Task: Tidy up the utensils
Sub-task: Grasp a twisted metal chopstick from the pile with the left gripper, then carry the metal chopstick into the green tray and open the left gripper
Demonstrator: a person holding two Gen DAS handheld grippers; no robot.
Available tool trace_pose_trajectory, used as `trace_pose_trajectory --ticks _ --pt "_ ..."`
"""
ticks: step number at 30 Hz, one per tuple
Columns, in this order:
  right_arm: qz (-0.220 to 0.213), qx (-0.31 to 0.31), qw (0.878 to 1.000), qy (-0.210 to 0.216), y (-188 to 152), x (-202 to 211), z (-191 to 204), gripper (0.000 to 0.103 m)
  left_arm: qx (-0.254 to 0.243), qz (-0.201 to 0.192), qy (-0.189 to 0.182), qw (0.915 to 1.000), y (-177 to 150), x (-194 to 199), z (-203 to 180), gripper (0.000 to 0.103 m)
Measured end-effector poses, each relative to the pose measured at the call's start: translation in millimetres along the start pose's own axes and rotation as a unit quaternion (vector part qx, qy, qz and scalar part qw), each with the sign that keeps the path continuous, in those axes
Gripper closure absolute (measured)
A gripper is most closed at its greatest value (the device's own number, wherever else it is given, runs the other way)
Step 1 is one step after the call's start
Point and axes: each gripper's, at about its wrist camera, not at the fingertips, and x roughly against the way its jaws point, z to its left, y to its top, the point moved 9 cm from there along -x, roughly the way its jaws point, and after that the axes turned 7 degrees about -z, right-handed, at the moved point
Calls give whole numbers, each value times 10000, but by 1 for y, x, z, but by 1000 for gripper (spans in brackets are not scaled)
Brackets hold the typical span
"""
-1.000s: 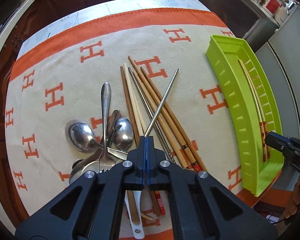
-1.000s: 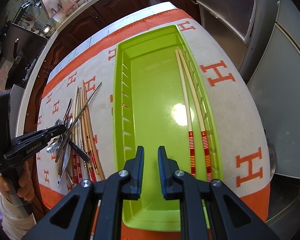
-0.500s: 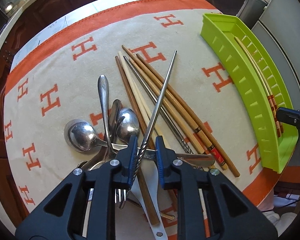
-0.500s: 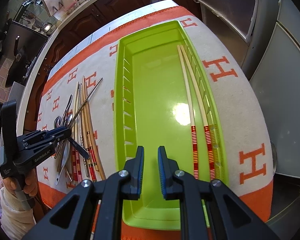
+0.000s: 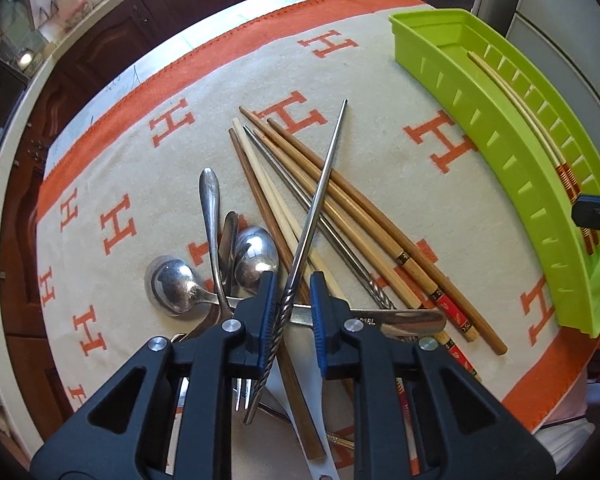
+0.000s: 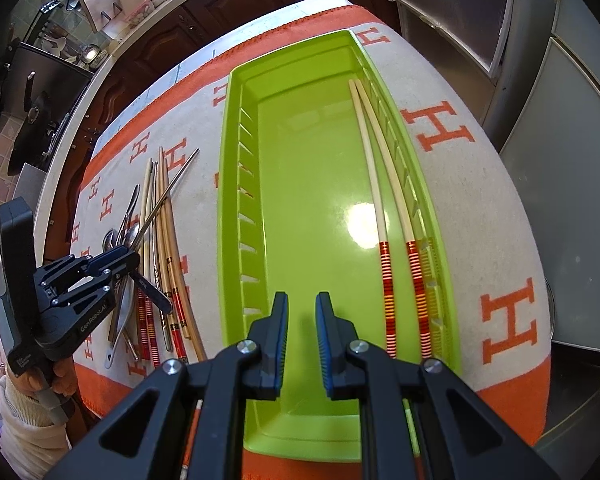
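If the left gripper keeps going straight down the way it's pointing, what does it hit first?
Most likely the metal chopstick, already between the closing jaws of the left gripper and leaning on one pad. Just beneath lie a spoon handle and wooden chopsticks; depth is unclear.

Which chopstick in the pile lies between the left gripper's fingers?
The metal chopstick with the twisted handle. It alone crosses over the wooden ones at an angle and passes between the closing jaws of the left gripper; the others lie beside them.

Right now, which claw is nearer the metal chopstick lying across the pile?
Left. The left claw straddles the metal chopstick, its jaws closing around its twisted end. The right claw hovers apart over the green tray.
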Motion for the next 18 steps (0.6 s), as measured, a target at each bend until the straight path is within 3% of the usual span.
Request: trace_pose_trajectory --ticks 5,10,18 --pt "-15 -24 10000 23 -2 2 -1 89 -12 -74 253 9997 2 2 -7 98" --pt "-52 -57 9999 65 -3 4 -4 90 791 -58 -171 9967 5 16 1 100" --pt "-96 -147 9997 169 -2 8 -8 89 1928 -30 -1028 9758 8 57 -2 100"
